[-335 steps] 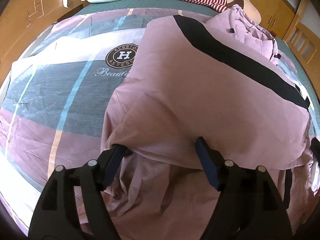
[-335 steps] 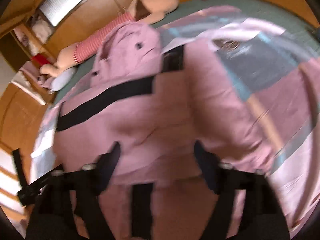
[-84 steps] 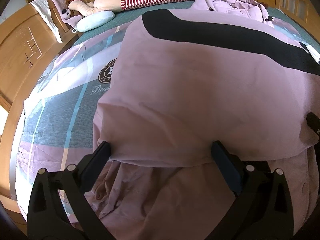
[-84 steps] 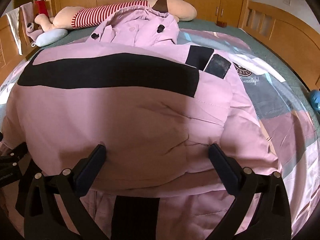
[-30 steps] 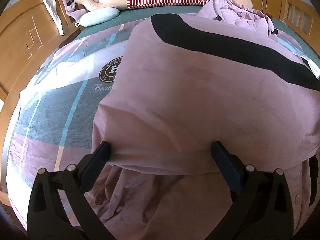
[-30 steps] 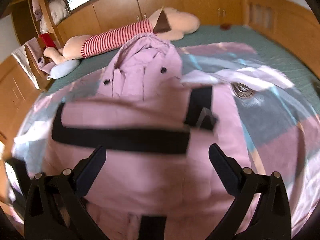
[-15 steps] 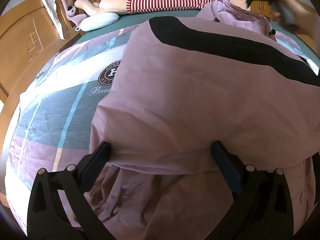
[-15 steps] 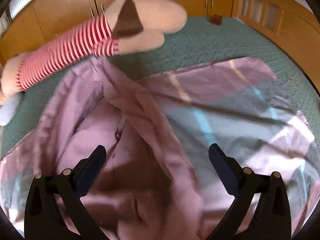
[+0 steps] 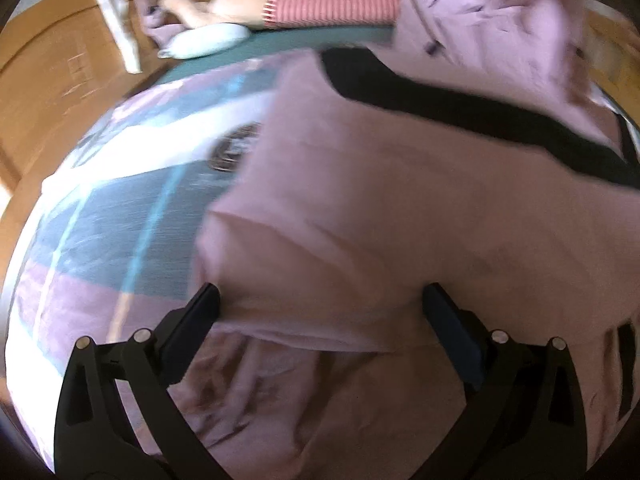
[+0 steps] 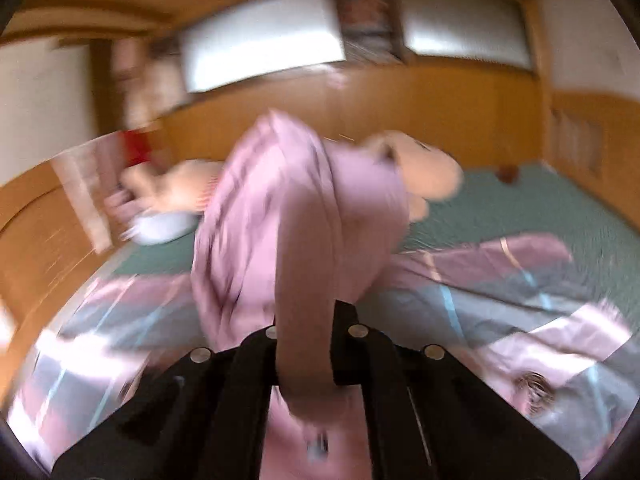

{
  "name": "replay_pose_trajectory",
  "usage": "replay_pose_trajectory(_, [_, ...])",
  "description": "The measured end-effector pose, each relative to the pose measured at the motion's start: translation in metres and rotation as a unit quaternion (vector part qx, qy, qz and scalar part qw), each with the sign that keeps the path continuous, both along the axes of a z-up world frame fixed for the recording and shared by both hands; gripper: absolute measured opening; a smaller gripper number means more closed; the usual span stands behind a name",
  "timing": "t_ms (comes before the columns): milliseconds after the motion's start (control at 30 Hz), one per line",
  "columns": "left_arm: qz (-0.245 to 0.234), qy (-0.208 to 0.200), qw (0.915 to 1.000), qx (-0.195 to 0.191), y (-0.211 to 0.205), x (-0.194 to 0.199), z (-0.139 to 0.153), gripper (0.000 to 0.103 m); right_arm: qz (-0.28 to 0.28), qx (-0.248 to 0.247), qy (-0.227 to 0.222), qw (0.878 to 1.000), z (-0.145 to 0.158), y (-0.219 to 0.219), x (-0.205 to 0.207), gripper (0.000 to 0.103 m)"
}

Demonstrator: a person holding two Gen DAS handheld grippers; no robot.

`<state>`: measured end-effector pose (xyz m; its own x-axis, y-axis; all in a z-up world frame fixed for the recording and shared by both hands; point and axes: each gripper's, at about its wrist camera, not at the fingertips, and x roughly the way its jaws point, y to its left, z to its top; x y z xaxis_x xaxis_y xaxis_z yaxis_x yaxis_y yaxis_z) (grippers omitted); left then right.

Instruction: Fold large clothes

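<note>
My right gripper is clenched on the pink coat's hood, lifted frame-centre; left gripper jaws released over the folded body; next, lay hood down.

- Right wrist view is motion-blurred; the plush toy shows only as a smear behind the raised pink garment.
- The garment covers the right gripper fingertips.
- The bedspread's round emblem is half covered, its lettering unreadable.

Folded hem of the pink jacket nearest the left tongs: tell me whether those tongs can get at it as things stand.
Probably yes. The left tongs are open, and the folded edge of the pink jacket with the black band lies right between their fingers with nothing over it. The right tongs grip the jacket's far end, clear of this spot.
</note>
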<state>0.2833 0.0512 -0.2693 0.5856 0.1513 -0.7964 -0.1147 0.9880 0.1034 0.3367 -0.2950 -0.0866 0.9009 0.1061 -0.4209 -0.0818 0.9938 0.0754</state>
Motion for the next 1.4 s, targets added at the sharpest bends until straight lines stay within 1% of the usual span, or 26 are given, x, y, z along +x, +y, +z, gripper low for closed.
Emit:
replay_pose_trajectory(67, [0.022, -0.019, 0.9995, -0.009, 0.008, -0.009, 0.023, 0.101, 0.024, -0.030, 0.000, 0.999, -0.005, 0.004, -0.059, 0.005])
replay_pose_trajectory(133, [0.025, -0.043, 0.9987, -0.014, 0.015, -0.023, 0.052, 0.101, 0.022, -0.018, 0.041, 0.999, -0.029, -0.005, -0.106, 0.015])
replay_pose_trajectory(167, [0.027, -0.049, 0.9984, -0.010, 0.017, -0.027, 0.061, 0.101, 0.009, -0.020, 0.078, 0.997, -0.045, -0.011, -0.120, 0.035])
replay_pose_trajectory(200, [0.031, -0.055, 0.9980, -0.006, 0.020, -0.032, 0.072, 0.101, -0.012, -0.030, 0.099, 0.995, -0.057, -0.015, -0.127, 0.066])
replay_pose_trajectory(267, [0.041, -0.060, 0.9973, -0.012, 0.033, -0.043, 0.092, 0.101, -0.065, -0.051, 0.144, 0.986, -0.080, -0.025, -0.146, 0.093])
replay_pose_trajectory(367, [0.048, -0.050, 0.9976, -0.002, 0.051, -0.050, 0.098, 0.101, -0.132, -0.100, 0.225, 0.960, -0.107, -0.040, -0.165, 0.094])
replay_pose_trajectory(400, [0.047, -0.043, 0.9979, -0.006, 0.056, -0.049, 0.096, 0.101, -0.150, -0.100, 0.229, 0.957, -0.109, -0.048, -0.171, 0.094])
replay_pose_trajectory(433, [0.049, -0.022, 0.9985, -0.011, 0.063, -0.045, 0.092, 0.101, -0.167, -0.078, 0.220, 0.958, -0.107, -0.054, -0.179, 0.094])
replay_pose_trajectory(467, [0.055, -0.007, 0.9983, -0.016, 0.065, -0.045, 0.088, 0.101, -0.171, -0.029, 0.206, 0.963, -0.102, -0.060, -0.188, 0.094])
replay_pose_trajectory(567, [0.065, 0.017, 0.9969, -0.039, 0.072, -0.041, 0.079, 0.101, -0.133, 0.110, 0.181, 0.968, -0.087, -0.063, -0.191, 0.102])
replay_pose_trajectory(667, [0.056, 0.019, 0.9979, -0.025, 0.065, -0.038, 0.075, 0.101, -0.041, 0.183, 0.206, 0.960, -0.080, -0.029, -0.163, 0.102])
replay_pose_trajectory(700, [0.053, 0.021, 0.9983, -0.014, 0.060, -0.038, 0.074, 0.101, -0.006, 0.208, 0.223, 0.952, -0.083, -0.011, -0.149, 0.102])
replay_pose_trajectory(767, [0.046, 0.025, 0.9986, -0.007, 0.054, -0.042, 0.073, 0.101, 0.030, 0.256, 0.279, 0.925, -0.101, 0.015, -0.119, 0.102])
replay_pose_trajectory(833, [0.032, 0.028, 0.9990, -0.010, 0.051, -0.043, 0.073, 0.101, 0.032, 0.282, 0.328, 0.901, -0.123, 0.038, -0.097, 0.100])
replay_pose_trajectory(867, [0.025, 0.029, 0.9992, -0.011, 0.050, -0.043, 0.072, 0.101, 0.037, 0.291, 0.336, 0.895, -0.136, 0.048, -0.090, 0.071])
replay_pose_trajectory(900, [0.018, 0.030, 0.9993, -0.009, 0.048, -0.041, 0.071, 0.101, 0.044, 0.290, 0.330, 0.897, -0.141, 0.056, -0.089, 0.033])
replay_pose_trajectory(933, [0.015, 0.030, 0.9994, -0.007, 0.047, -0.040, 0.071, 0.101, 0.045, 0.269, 0.324, 0.906, -0.143, 0.063, -0.089, 0.019])
replay_pose_trajectory(967, [0.014, 0.029, 0.9995, -0.005, 0.046, -0.040, 0.070, 0.101, 0.054, 0.263, 0.320, 0.909, -0.141, 0.068, -0.094, 0.012])
replay_pose_trajectory(1000, [0.013, 0.029, 0.9995, -0.003, 0.047, -0.039, 0.069, 0.101, 0.080, 0.281, 0.303, 0.907, -0.133, 0.068, -0.098, 0.010])
replay_pose_trajectory(1067, [0.015, 0.032, 0.9994, -0.005, 0.049, -0.039, 0.068, 0.101, 0.146, 0.343, 0.217, 0.902, -0.095, 0.057, -0.118, 0.010])
replay_pose_trajectory(1133, [0.018, 0.031, 0.9993, -0.011, 0.053, -0.039, 0.069, 0.101, 0.189, 0.350, 0.142, 0.907, -0.055, 0.046, -0.143, 0.009])
replay_pose_trajectory(1200, [0.023, 0.025, 0.9993, -0.018, 0.055, -0.040, 0.073, 0.101, 0.213, 0.350, 0.115, 0.905, -0.042, 0.036, -0.166, 0.009])
replay_pose_trajectory(1233, [0.026, 0.018, 0.9993, -0.021, 0.056, -0.041, 0.075, 0.101, 0.214, 0.352, 0.123, 0.903, -0.048, 0.033, -0.173, 0.009])
replay_pose_trajectory(1300, [0.035, 0.005, 0.9992, -0.020, 0.058, -0.042, 0.080, 0.101, 0.186, 0.341, 0.178, 0.904, -0.080, 0.031, -0.178, 0.009])
replay_pose_trajectory(1367, [0.042, -0.014, 0.9987, -0.024, 0.058, -0.044, 0.085, 0.101, 0.127, 0.273, 0.269, 0.915, -0.130, 0.047, -0.177, 0.010])
replay_pose_trajectory(1400, [0.040, -0.022, 0.9985, -0.031, 0.057, -0.045, 0.086, 0.101, 0.111, 0.242, 0.294, 0.918, -0.148, 0.053, -0.170, 0.010])
